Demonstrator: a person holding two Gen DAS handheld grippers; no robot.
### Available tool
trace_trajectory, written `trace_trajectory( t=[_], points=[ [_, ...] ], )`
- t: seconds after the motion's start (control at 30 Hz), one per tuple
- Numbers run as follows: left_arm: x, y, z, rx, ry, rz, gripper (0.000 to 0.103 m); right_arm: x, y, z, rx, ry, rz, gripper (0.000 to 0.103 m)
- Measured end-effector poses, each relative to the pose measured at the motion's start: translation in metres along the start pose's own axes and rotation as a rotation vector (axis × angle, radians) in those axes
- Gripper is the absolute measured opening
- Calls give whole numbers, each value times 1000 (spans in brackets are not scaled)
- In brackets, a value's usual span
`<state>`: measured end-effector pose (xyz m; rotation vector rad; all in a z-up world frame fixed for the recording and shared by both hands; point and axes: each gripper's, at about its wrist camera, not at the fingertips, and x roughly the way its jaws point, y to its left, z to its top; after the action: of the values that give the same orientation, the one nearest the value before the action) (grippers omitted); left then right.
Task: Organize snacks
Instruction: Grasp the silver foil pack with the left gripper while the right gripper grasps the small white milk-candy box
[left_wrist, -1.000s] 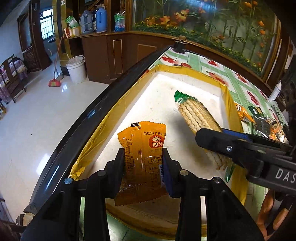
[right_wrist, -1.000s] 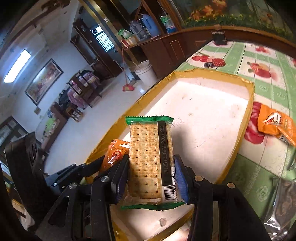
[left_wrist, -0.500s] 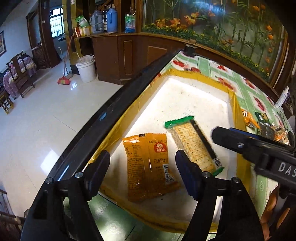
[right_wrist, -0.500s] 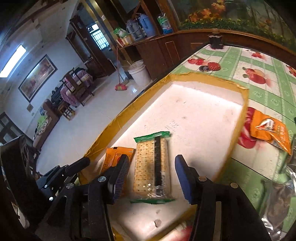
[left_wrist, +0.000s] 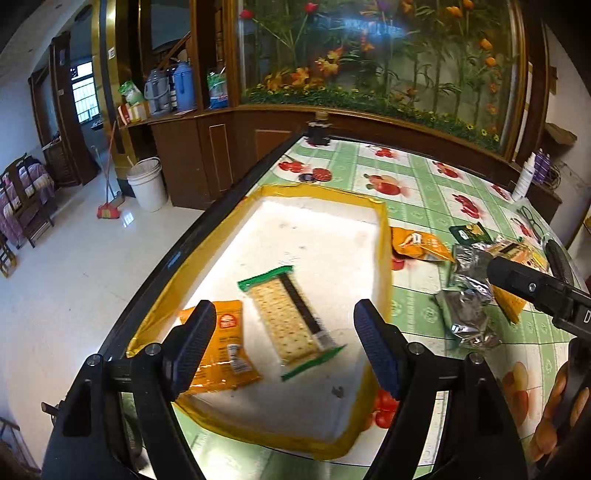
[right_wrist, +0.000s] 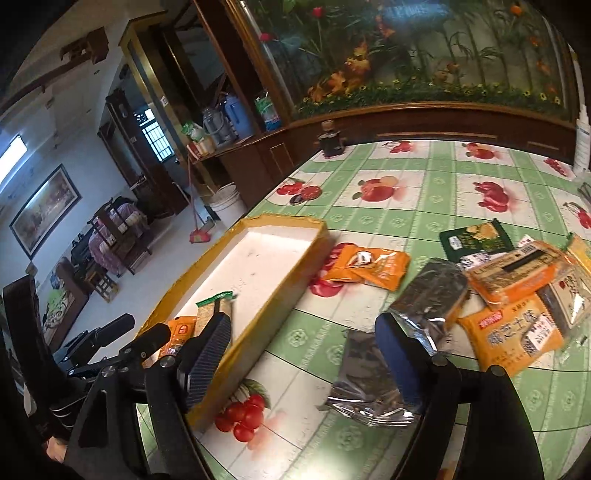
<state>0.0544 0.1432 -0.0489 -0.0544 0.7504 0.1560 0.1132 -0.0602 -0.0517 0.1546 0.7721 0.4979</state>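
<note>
Left wrist view: the left claw hangs spread wide and empty above the yellow-rimmed tray. Beneath it lie the green-edged cracker pack and, beside it, the orange snack packet, flat on the white floor, much of it bare.

Right wrist view: the right claw gapes wide, empty, over a silver foil packet on the tabletop, just beside the tray's near wall. More snack packets cluster to the right.

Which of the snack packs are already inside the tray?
Two: the green-edged cracker pack and the orange packet beside it lie in the tray. All other packs, like the silver one, lie outside on the tablecloth.
</note>
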Motion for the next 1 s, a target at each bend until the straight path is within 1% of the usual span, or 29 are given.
trace_trajectory(
  t=[0.23,0.3,0.43,0.57,0.8,0.93,1.0],
  points=[
    [-3,-27,0,10,14,-51,77,-34,-48,-12,49,-39,-103,83],
    [0,-37,-3,14,28,-82,81,-44,-65,-15,64,-47,-137,86],
    [8,-66,-13,76,63,-123,81,-53,-98,-23,108,-35,-193,86],
    [16,-93,-18,123,101,-178,81,-58,-120,-33,137,-28,-229,86],
    [27,-134,-13,157,118,-233,81,-57,-141,-43,157,-8,-257,86],
    [43,-150,-10,167,147,-235,81,-44,-142,-39,114,15,-251,86],
    [50,-157,-9,173,153,-217,81,-36,-140,-35,80,26,-249,86]
  ],
)
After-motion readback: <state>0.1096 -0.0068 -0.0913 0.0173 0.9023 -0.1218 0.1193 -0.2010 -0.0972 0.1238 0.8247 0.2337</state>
